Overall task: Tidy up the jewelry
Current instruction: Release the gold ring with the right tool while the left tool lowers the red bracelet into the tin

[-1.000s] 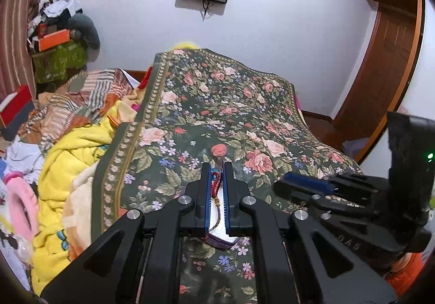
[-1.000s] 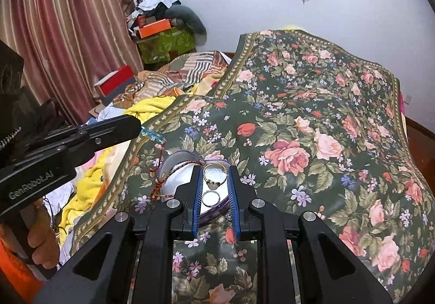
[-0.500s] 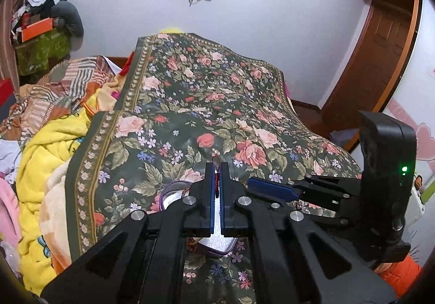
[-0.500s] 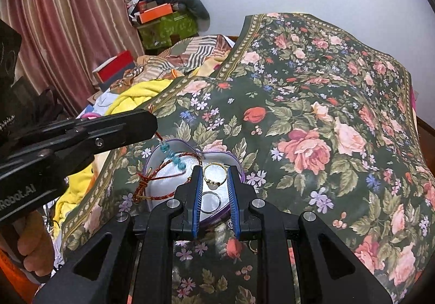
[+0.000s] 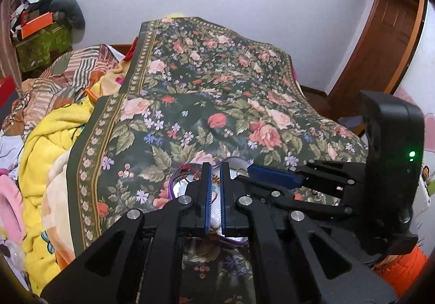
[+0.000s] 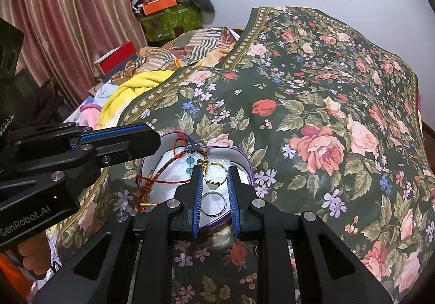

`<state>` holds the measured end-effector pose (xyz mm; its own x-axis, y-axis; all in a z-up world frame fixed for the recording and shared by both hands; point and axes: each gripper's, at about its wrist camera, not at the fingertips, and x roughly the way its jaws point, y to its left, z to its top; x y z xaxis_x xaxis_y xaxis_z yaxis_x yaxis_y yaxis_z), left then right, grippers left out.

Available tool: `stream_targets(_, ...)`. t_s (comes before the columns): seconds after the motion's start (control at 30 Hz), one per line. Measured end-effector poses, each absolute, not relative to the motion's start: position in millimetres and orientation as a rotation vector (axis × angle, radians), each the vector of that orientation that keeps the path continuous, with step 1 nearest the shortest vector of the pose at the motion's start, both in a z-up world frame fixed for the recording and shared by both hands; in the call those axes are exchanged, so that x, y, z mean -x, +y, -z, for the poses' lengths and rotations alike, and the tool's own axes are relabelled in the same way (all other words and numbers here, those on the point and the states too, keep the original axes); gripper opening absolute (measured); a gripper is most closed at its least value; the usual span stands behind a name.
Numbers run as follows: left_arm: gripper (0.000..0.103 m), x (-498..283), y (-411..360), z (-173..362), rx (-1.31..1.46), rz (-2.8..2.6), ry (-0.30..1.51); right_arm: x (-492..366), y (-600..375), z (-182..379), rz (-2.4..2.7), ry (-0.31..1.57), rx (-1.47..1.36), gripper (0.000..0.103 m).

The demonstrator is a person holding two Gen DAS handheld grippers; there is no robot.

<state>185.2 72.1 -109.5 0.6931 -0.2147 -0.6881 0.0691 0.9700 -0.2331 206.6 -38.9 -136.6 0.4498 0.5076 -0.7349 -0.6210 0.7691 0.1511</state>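
Note:
A heart-shaped purple-rimmed box (image 6: 246, 158) with a white lining lies on the floral bedspread. A red cord bracelet (image 6: 160, 181) with teal beads lies in it, draped over its left rim. My right gripper (image 6: 214, 176) is shut on a gold ring (image 6: 214, 174) just above the box; a silver ring (image 6: 214, 203) lies in the box below it. My left gripper (image 5: 214, 176) hovers over the box (image 5: 174, 184) with its jaws slightly apart and nothing between them. Its fingers (image 6: 119, 140) show in the right wrist view.
The dark floral bedspread (image 6: 326, 113) covers the bed. Yellow and striped blankets (image 5: 46, 140) are piled at the left. Boxes and clothes (image 6: 168, 12) are stacked by the curtain. A wooden door (image 5: 380, 53) stands at the right.
My left gripper lowered the cord bracelet into the box and let it go, its jaws parting slightly. My right gripper has kept hold of the gold ring, moving closer over the box.

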Motion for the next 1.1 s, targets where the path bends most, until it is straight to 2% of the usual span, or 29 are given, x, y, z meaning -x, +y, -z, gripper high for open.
stream_targets(0.13, 0.006, -184, 74, 111, 0.193, 0.151, 0.798, -206, -38, 138, -0.707, 0.857, 0.148, 0.017)
stream_targets(0.3, 0.018, -181, 76, 108, 0.168, 0.123, 0.786, -206, -35, 139, -0.720, 0.876, 0.151, 0.017)
stream_targets(0.4, 0.022, -180, 76, 107, 0.163, 0.112, 0.782, -206, -37, 139, -0.720, 0.890, 0.139, 0.017)
stream_targets(0.9, 0.023, -164, 66, 84, 0.140, 0.101, 0.747, -185, -92, 87, -0.633, 0.784, 0.068, 0.018)
stream_targets(0.97, 0.023, -160, 61, 78, 0.131, 0.104, 0.736, -181, -103, 79, -0.608, 0.763, 0.065, 0.024)
stream_targets(1.1, 0.036, -151, 49, 68, 0.111, 0.103, 0.717, -173, -130, 69, -0.555, 0.726, 0.052, 0.036)
